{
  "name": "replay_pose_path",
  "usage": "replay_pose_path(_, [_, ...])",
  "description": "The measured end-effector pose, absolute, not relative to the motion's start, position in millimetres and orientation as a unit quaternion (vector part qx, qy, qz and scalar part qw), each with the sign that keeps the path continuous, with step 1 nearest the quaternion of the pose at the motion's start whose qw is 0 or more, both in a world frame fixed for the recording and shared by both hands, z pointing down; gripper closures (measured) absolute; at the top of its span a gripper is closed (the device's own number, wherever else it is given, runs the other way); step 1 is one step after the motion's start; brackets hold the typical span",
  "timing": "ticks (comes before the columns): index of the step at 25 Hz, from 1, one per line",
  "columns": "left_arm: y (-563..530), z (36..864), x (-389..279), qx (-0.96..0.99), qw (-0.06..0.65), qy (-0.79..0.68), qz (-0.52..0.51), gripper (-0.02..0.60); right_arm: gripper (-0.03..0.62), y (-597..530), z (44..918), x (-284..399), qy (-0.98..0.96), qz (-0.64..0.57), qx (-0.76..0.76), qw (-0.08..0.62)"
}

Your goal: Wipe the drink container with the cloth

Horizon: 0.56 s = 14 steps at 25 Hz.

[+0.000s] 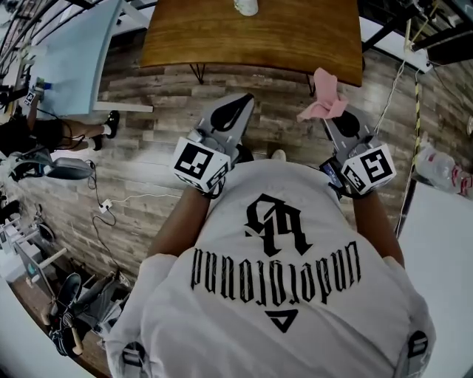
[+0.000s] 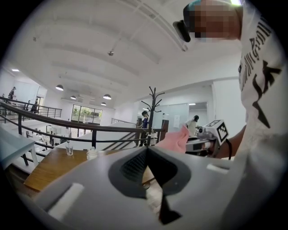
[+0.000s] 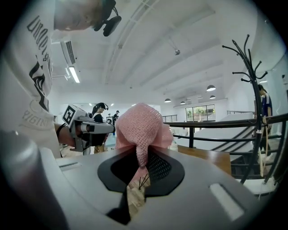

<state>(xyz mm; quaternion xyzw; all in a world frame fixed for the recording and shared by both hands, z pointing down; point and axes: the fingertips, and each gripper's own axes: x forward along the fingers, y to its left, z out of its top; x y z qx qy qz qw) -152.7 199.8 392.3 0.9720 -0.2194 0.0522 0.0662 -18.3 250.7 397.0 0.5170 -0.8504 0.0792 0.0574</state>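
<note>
In the head view the wiping is judged not yet begun. The container stands on the table at the top edge of the frame, well apart from both grippers, which are held over the floor below the table's near edge. The left gripper, left of centre, is closed with nothing in it. The right gripper, right of centre, is clamped on the pink cloth, which stands up above its tips. The cloth is thus in hand; the reach to the table, the contact with the container and the wiping itself are left. On the shirt, in the lower half, a black monogram, a line of gothic letters seen upside down (seemingly "underground") and a small triangle are printed. The cubes carry only square markers. In the left gripper view the jaws are seen pressed together and empty. The container is found at lower left on the table, near a glass, and no label can be read on it. Shirt lettering at the upper right is too cropped to read. In the right gripper view the jaws are shut on a fold of the cloth at centre, and the container cannot be picked out with certainty.
</note>
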Motion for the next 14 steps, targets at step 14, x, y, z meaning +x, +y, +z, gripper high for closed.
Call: replay_pose_path(14, [235.4,389.1,-141.2,0.973,0.058,-0.215,0.05,0.532,0.563,281.0,393.1,-16.1,-0.854,0.073,0.512,0.059])
